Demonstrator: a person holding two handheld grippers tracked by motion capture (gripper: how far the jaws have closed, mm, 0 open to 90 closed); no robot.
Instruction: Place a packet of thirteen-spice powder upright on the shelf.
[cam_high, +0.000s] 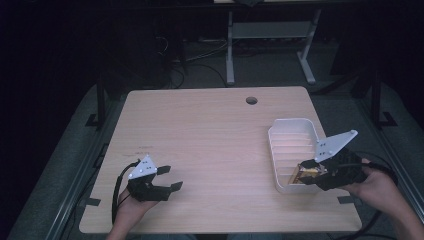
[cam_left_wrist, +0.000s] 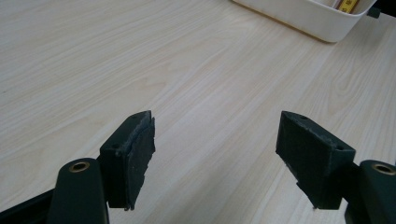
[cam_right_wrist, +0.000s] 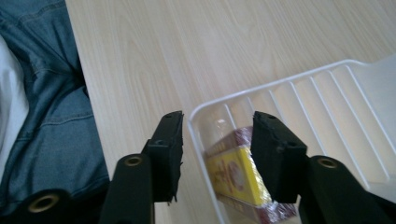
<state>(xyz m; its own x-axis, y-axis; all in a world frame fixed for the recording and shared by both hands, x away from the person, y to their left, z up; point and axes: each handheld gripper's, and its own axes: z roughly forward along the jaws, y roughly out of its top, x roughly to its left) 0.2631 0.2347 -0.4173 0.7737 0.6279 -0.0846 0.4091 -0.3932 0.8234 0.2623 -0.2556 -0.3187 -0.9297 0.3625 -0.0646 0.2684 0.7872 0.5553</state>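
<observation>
- The left gripper (cam_high: 167, 179) rests low on the wooden table (cam_high: 200, 140) at about seven o'clock, held in the person's left hand (cam_high: 131, 207). Its jaws stand apart with nothing between them; in the left gripper view bare wood shows between the pads (cam_left_wrist: 140, 149).
- The right gripper (cam_high: 300, 172), in the right hand (cam_high: 377, 182) at about four o'clock, reaches over the near end of the white tray (cam_high: 280, 132).
- In the right gripper view its jaws straddle the tray's near wall (cam_right_wrist: 201, 135), one outside and one inside. They press on nothing, so the claw is released.
- A small yellow and dark red packet (cam_right_wrist: 236, 175), wrapped in shiny film, lies in the tray's near corner, just beside the inner jaw.
- The packet looks light and fairly stiff, like a boxed item, but its film is probably slippery. A grasp across its two long flat faces, near the middle, seems safest.
- The tray is thin ribbed plastic, likely light enough to slide if nudged.
- At twelve o'clock, a round cable hole (cam_high: 251, 100) sits near the table's far edge.
</observation>
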